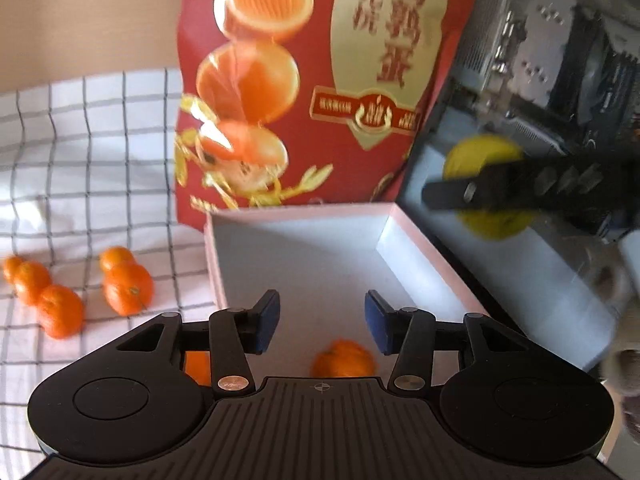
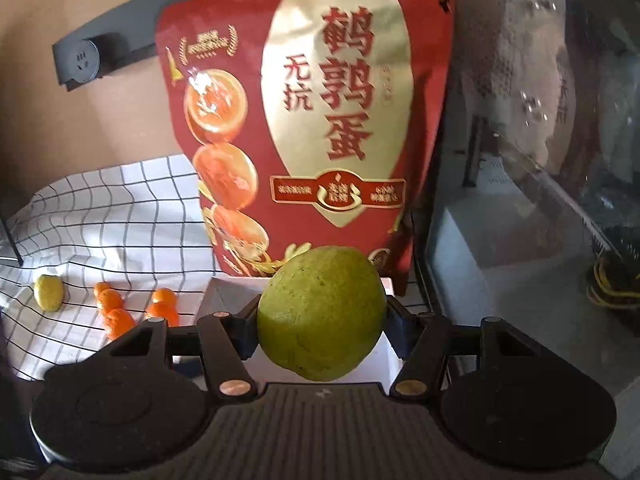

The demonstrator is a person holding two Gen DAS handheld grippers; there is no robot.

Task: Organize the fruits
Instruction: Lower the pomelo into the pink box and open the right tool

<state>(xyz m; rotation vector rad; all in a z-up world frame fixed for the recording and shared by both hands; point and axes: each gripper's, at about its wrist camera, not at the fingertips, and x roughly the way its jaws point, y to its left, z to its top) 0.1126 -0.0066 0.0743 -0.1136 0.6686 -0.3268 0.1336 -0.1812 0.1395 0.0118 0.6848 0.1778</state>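
My left gripper [image 1: 322,322] is open and empty above the white box [image 1: 320,252] with pink rim. One mandarin [image 1: 343,359] lies in the box just below the fingers; another orange patch shows under the left finger. Several mandarins [image 1: 128,284] lie on the checked cloth to the left. My right gripper [image 2: 320,316] is shut on a large yellow-green fruit [image 2: 322,312] and holds it above the box [image 2: 224,294]. It shows in the left wrist view too, as the yellow fruit [image 1: 486,188] at the right.
A tall red snack bag [image 2: 312,120] stands right behind the box. A small green fruit [image 2: 49,293] and several mandarins [image 2: 116,312] lie on the checked cloth [image 2: 100,208]. A glass-sided case [image 2: 540,200] stands to the right. A wall socket [image 2: 82,62] is at the back left.
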